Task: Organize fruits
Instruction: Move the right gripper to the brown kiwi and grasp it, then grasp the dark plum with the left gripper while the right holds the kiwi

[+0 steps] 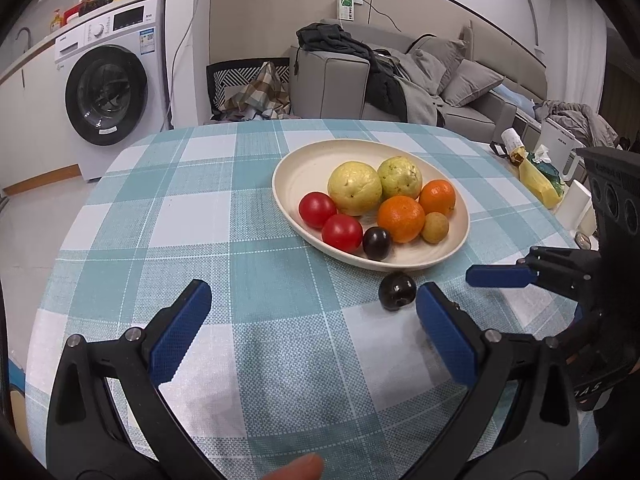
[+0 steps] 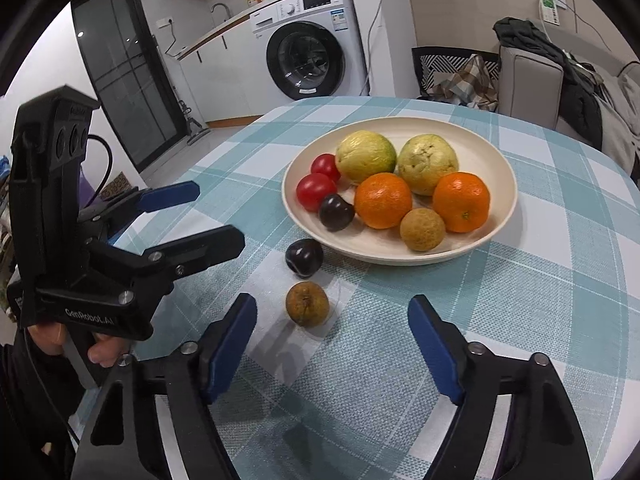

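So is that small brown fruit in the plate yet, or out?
Out. The small brown fruit sits on the tablecloth, short of the plate, beside the dark plum, also out.

A plate (image 2: 400, 258) sits on the table (image 2: 540, 300), toward its far side. In the plate, two guavas (image 2: 365, 156) lie at the back, two oranges (image 2: 383, 200) before them, two tomatoes (image 2: 316, 191) to the left, and a plum (image 2: 336, 211) and a longan (image 2: 422, 229) nearest the front rim. On the cloth just before the plate lies a second plum (image 2: 304, 257), perhaps touching its rim, and nearer still a second longan (image 2: 307, 304).
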### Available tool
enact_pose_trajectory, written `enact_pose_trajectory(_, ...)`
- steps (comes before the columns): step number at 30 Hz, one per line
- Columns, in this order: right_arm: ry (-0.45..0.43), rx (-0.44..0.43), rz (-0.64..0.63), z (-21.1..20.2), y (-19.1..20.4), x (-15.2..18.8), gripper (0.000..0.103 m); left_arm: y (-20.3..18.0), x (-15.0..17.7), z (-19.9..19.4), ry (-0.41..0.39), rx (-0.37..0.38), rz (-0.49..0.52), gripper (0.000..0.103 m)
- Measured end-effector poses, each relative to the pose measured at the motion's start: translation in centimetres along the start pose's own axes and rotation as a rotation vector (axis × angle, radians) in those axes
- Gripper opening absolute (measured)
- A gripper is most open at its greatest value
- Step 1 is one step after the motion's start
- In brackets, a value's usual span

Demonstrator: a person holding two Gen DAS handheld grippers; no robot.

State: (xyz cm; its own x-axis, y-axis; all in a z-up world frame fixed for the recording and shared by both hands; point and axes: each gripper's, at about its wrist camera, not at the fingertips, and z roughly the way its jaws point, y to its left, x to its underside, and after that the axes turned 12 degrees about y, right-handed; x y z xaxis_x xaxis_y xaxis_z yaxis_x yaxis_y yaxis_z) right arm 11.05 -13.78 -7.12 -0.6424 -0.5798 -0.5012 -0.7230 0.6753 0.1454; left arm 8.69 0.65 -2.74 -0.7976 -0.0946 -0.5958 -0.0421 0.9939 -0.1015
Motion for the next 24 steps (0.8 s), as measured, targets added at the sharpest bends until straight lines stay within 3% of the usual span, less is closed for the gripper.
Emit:
enact_pose_trajectory(6, 0.02, 0.0, -0.045, 0.6, 1.3, 0.1, 0.055, 0.0, -0.1, 0.1, 0.007, -0.001, -0.001, 0.102)
enact_pose_trajectory(9, 0.024, 0.003, -0.054, 0.9, 1.6, 0.1, 0.053, 0.0, -0.1, 0.1, 0.005, -0.001, -0.003, 0.102)
enact_pose_trajectory(13, 0.033, 0.004, -0.059, 1.1, 1.8, 0.0, 0.04, -0.1, 0.0, 0.1, 0.015, 0.001, -0.001, 0.102)
enact_pose_trajectory(24, 0.029, 0.008, -0.047, 1.0, 1.7, 0.0, 0.026, -0.1, -0.1, 0.6, 0.031, 0.012, -0.001, 0.102)
